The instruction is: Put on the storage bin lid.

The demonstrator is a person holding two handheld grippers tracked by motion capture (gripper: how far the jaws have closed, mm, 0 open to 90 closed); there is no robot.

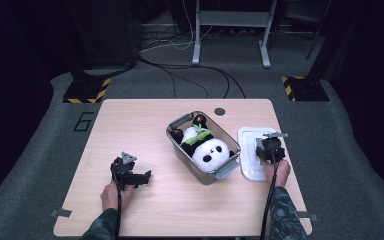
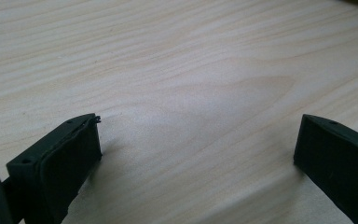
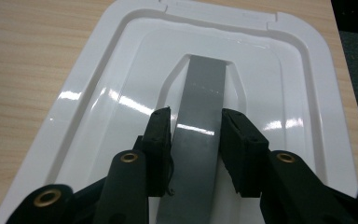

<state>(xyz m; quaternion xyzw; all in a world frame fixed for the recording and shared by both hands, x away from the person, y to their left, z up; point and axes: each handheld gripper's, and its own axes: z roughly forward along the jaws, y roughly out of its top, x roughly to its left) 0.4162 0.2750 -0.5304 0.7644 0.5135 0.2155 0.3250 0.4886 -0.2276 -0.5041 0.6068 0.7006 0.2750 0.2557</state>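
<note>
White plastic lid [image 3: 121,107] lies flat on the tabletop [image 1: 130,125], at 3 o'clock from the clear bin [image 1: 180,150] holding a panda plush [image 1: 207,150]. Right gripper [image 3: 196,123] sits over the lid, its fingers [image 3: 161,135] clamped on either side of the grey handle [image 3: 203,102]. Left gripper [image 2: 198,140] rests at 8 o'clock of the bin, fingers spread wide over bare wood.

A plush panda [image 1: 207,148] lies in a clear bin [image 1: 180,148].
</note>
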